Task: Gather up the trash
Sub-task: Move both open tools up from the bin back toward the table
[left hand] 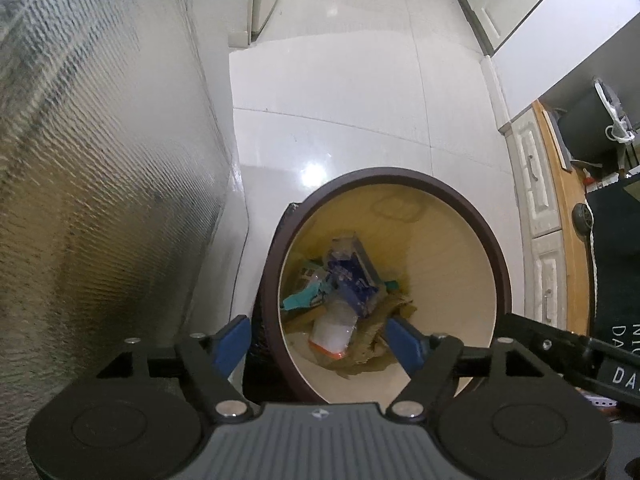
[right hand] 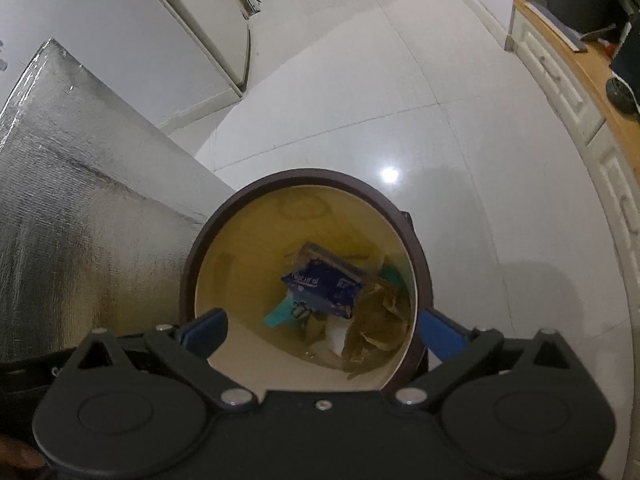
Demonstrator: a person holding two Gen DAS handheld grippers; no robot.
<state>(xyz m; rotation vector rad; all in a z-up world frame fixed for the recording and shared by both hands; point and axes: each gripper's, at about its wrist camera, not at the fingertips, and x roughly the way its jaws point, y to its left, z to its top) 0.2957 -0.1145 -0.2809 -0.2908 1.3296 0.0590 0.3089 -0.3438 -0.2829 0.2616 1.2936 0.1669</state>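
Both the left gripper [left hand: 320, 340] and the right gripper [right hand: 324, 330] hang open and empty above the trash bin [left hand: 496, 248], low in each frame.

Glossy white tiled floor [left hand: 340, 120] carries a brown-rimmed bin [left hand: 496, 248], apparently beside foil-wrapped block [left hand: 100, 160]

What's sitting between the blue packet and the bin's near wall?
In the left wrist view, a clear plastic bottle lies between the blue packet and the bin's near wall, on torn cardboard.
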